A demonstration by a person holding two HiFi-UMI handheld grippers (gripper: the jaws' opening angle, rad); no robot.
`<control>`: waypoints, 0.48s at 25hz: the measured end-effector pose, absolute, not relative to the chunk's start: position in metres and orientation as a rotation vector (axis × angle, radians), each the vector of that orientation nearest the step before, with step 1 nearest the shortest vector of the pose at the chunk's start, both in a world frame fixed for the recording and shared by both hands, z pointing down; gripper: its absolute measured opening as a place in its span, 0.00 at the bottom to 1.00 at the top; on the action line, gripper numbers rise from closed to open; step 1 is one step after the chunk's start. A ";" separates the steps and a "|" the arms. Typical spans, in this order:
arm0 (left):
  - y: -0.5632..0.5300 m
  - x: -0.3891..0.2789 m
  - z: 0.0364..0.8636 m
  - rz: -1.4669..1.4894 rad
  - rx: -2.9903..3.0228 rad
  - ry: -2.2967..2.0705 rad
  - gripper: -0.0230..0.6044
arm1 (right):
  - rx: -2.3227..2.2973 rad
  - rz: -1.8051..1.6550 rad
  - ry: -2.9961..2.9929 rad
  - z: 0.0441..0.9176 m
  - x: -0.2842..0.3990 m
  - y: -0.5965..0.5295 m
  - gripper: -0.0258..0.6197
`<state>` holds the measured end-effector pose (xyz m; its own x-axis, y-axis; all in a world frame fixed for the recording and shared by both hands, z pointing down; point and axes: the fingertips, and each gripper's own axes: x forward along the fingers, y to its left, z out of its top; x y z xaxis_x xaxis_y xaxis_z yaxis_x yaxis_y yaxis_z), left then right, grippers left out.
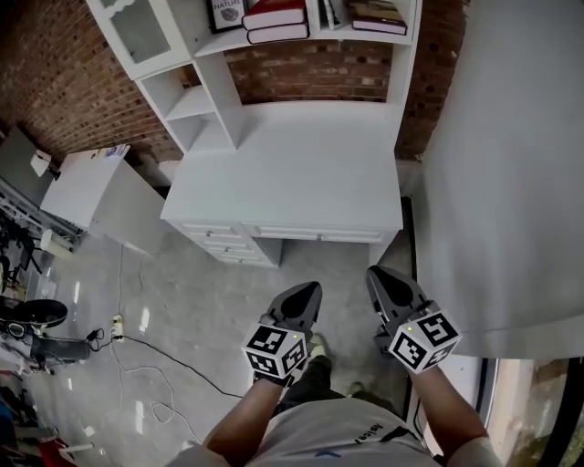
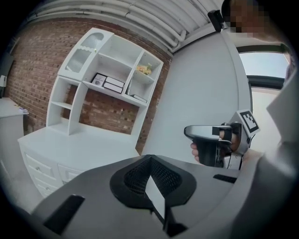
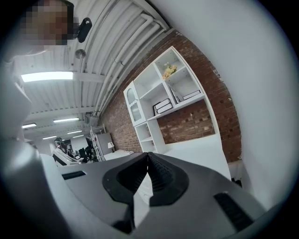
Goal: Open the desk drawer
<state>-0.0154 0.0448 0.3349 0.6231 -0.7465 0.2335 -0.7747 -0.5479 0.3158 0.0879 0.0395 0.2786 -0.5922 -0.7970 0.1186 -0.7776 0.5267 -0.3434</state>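
Observation:
A white desk [image 1: 310,164] with a shelf unit on top stands against a brick wall. Its wide front drawer [image 1: 315,234] is closed, and so is the stack of small drawers [image 1: 219,241] on its left. My left gripper [image 1: 314,288] and right gripper [image 1: 375,273] hang side by side over the floor, short of the desk front, touching nothing. Both are shut and empty. In the left gripper view the jaws [image 2: 150,158] meet at the tip, with the desk [image 2: 79,147] ahead left and the right gripper [image 2: 188,132] alongside. The right gripper view shows closed jaws [image 3: 148,155] facing the desk [image 3: 201,149].
A white wall panel [image 1: 502,182] runs close along the right side. A low white cabinet [image 1: 87,187] stands left of the desk. Cables and a power strip [image 1: 117,322] lie on the grey floor at left. Books [image 1: 274,20] sit on the upper shelf.

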 end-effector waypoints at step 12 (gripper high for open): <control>-0.074 -0.044 0.443 0.252 2.421 -1.158 0.06 | -1.505 -0.669 2.638 0.323 0.046 -0.064 0.07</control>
